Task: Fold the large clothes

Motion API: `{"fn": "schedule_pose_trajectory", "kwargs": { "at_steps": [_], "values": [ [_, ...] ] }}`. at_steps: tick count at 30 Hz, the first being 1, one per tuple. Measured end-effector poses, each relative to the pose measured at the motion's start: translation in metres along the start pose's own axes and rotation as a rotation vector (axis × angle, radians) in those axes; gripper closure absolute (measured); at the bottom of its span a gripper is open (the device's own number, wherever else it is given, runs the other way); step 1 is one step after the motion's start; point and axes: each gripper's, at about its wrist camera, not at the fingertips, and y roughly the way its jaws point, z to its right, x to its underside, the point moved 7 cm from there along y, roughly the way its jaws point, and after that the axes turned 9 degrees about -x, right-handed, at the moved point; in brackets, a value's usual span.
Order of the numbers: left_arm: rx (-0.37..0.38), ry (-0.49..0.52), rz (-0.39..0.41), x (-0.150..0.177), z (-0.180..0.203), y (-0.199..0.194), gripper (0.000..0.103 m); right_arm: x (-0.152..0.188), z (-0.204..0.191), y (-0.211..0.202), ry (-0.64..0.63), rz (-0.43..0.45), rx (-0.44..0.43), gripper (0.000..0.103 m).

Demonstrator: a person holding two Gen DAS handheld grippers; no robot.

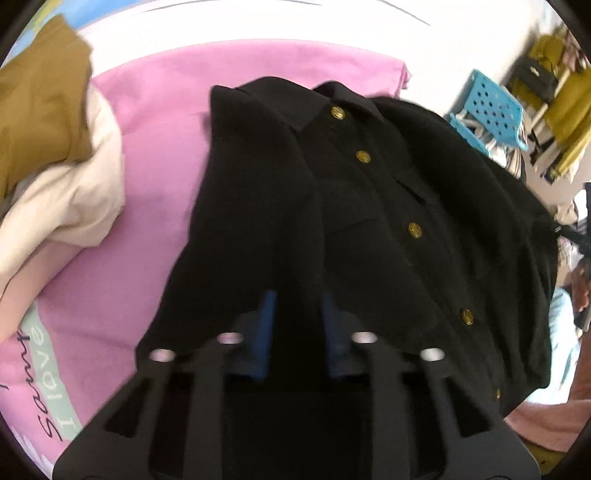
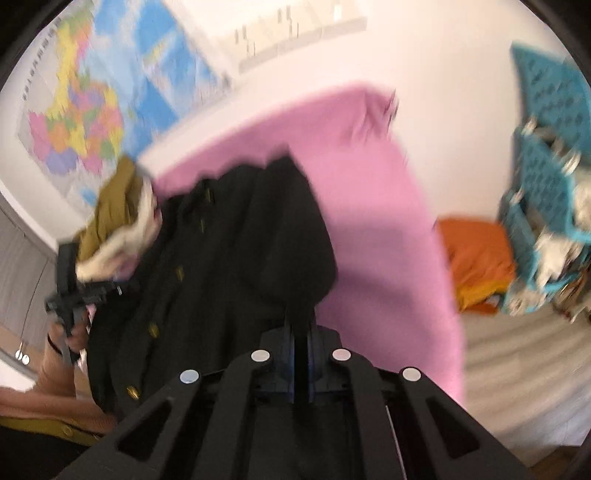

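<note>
Bright daylight; white wall (image 1: pixel 258 22) blown out, upper part of left view. Black coat (image 1: pixel 369 221) underexposed, folds barely readable. Right view heavily motion-blurred: map (image 2: pixel 85 110) and basket (image 2: pixel 546 184) smeared. Left view sharper, mild blur. Fisheye bending and dark vignette at all edges.

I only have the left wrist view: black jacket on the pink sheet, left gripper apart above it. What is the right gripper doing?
Observer: The right gripper is shut on a fold of the jacket, at the side away from the buttons.
Reviewer: Is anything on the floor beyond the bed?
Observer: Yes, an orange cushion lies beside the pink sheet, under the blue basket.
Reviewer: What is on the wall?
Observer: A colourful map, blurred, hangs behind the mustard garment.
</note>
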Motion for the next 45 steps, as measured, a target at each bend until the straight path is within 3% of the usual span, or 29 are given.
{"fn": "schedule_pose_trajectory", "kwargs": {
  "at_steps": [3, 6, 8, 12, 14, 16, 18, 20, 25, 28, 30, 31, 33, 34, 35, 39, 42, 45],
  "values": [
    [-0.003, -0.045, 0.048, -0.005, -0.013, -0.017, 0.094, -0.04, 0.008, -0.047, 0.019, 0.154, 0.052, 0.098],
    [-0.009, -0.099, 0.077, -0.006, -0.028, -0.03, 0.09, -0.062, 0.015, -0.061, 0.036, 0.224, 0.061, 0.098],
    [-0.034, -0.128, 0.09, -0.001, -0.04, -0.036, 0.072, -0.066, 0.02, -0.046, 0.028, 0.205, 0.084, 0.098],
    [-0.036, -0.146, 0.101, 0.013, -0.052, -0.047, 0.059, -0.048, 0.051, 0.005, 0.118, 0.083, 0.135, 0.095],
    [-0.022, -0.146, 0.111, 0.023, -0.051, -0.055, 0.047, -0.036, 0.059, 0.022, 0.131, 0.029, 0.138, 0.086],
    [0.001, -0.14, 0.123, 0.035, -0.046, -0.063, 0.046, -0.028, 0.06, 0.029, 0.15, 0.009, 0.134, 0.069],
    [0.047, -0.127, 0.13, 0.049, -0.038, -0.072, 0.045, -0.027, 0.056, 0.023, 0.136, 0.029, 0.166, 0.051],
    [0.08, -0.081, 0.147, 0.062, -0.019, -0.083, 0.038, -0.033, 0.05, 0.011, 0.122, 0.07, 0.201, 0.042],
    [0.158, 0.046, 0.15, 0.093, 0.037, -0.097, 0.024, -0.046, 0.013, -0.019, 0.043, 0.2, 0.182, 0.035],
    [0.124, 0.101, 0.097, 0.113, 0.057, -0.086, 0.022, -0.046, -0.019, -0.02, -0.019, 0.232, 0.104, 0.033],
    [0.073, 0.11, 0.067, 0.121, 0.058, -0.074, 0.024, -0.041, -0.035, -0.013, -0.039, 0.22, 0.06, 0.032],
    [0.059, 0.098, 0.055, 0.124, 0.056, -0.07, 0.032, -0.038, -0.041, -0.007, -0.046, 0.208, 0.033, 0.032],
    [0.029, 0.062, 0.053, 0.126, 0.047, -0.068, 0.058, -0.032, -0.049, 0.007, -0.052, 0.183, -0.002, 0.031],
    [0.041, 0.037, 0.055, 0.126, 0.042, -0.07, 0.084, -0.03, -0.051, 0.013, -0.052, 0.168, -0.015, 0.031],
    [0.083, 0.005, 0.053, 0.125, 0.039, -0.071, 0.098, -0.027, -0.053, 0.019, -0.048, 0.154, -0.028, 0.031],
    [0.06, -0.089, 0.151, 0.11, 0.009, -0.103, 0.099, -0.019, -0.055, 0.036, 0.0, 0.129, -0.094, 0.031],
    [-0.003, -0.158, 0.234, 0.095, -0.021, -0.138, 0.099, -0.013, -0.06, 0.043, 0.0, 0.118, -0.115, 0.031],
    [-0.115, -0.218, 0.285, 0.081, -0.061, -0.164, 0.099, -0.008, -0.064, 0.046, -0.005, 0.116, -0.142, 0.031]
  ]
}}
